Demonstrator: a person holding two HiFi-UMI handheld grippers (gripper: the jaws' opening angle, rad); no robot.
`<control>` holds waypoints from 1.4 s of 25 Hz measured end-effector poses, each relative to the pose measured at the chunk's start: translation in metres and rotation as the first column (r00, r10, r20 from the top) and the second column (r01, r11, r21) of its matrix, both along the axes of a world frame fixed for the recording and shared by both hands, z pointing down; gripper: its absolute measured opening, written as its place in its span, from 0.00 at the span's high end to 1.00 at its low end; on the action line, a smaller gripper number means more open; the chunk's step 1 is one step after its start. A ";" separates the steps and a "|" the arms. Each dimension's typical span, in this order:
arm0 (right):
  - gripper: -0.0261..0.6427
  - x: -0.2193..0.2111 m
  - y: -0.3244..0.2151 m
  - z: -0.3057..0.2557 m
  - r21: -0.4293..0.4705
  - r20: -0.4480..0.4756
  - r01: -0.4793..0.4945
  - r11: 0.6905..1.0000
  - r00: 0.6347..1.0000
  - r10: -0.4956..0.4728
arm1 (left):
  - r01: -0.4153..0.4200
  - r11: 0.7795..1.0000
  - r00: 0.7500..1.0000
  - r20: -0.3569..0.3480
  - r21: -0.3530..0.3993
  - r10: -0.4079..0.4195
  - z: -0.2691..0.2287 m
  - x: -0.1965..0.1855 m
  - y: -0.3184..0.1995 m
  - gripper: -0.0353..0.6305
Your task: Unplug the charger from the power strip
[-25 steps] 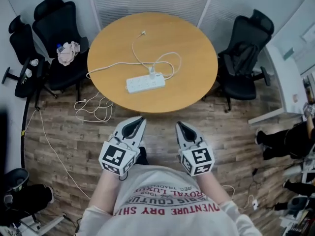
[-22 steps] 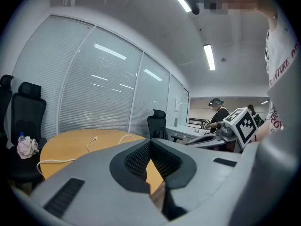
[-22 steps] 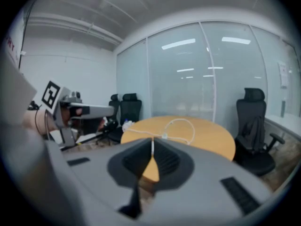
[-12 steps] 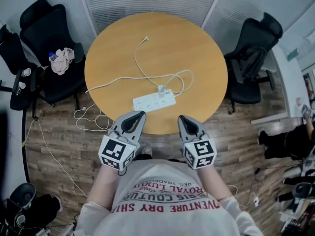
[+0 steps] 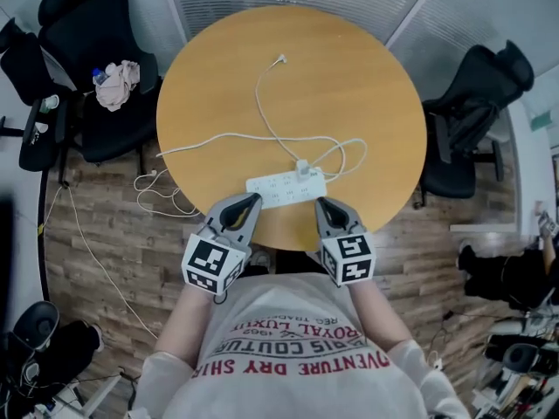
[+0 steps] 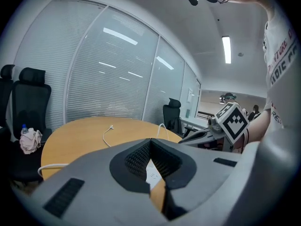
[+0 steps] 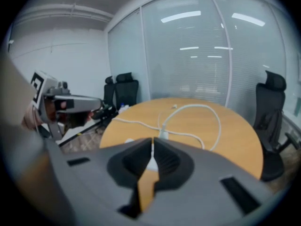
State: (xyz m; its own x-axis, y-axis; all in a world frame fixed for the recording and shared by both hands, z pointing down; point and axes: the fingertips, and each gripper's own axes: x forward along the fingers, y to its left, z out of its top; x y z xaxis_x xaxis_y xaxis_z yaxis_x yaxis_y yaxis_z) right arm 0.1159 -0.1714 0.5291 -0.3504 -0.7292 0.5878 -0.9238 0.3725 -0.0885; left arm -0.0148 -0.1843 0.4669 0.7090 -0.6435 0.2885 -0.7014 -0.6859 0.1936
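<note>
In the head view, a round table (image 5: 367, 77) with a smooth, honey-coloured wood top is filling the middle of the room. The long white power strip (image 5: 286, 187) is lying near its close edge, the small blocky white charger (image 5: 302, 166) is sitting plugged in at the strip's far edge, and a thin white cable (image 5: 262, 103) is looping away across the top. The left gripper (image 5: 252, 198) and the right gripper (image 5: 320, 201), both grey moulded plastic with marker cubes behind, are pointing at the strip from just short of the table's rim, touching nothing. Black high-backed office chairs (image 5: 92, 51) are standing on a plank floor (image 5: 96, 234), one carrying a crumpled cloth (image 5: 116, 84). The left gripper view is adding what the head view cannot give: its dark ribbed pads are meeting at the tips with nothing gripped, and a sliver of the strip is showing through the gap beneath. The right gripper view is showing its own jaws pressed together and empty too. Beyond them the charger is standing upright, the cable is curling in a wide loop, and glass walls (image 7: 188, 55) lined with blinds are rising behind.
</note>
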 end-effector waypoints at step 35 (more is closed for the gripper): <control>0.69 -0.012 -0.053 0.127 -0.364 -0.069 0.136 0.921 0.983 -0.173 | -0.031 0.914 0.933 0.316 -0.405 0.171 0.198 0.054 -0.038 0.90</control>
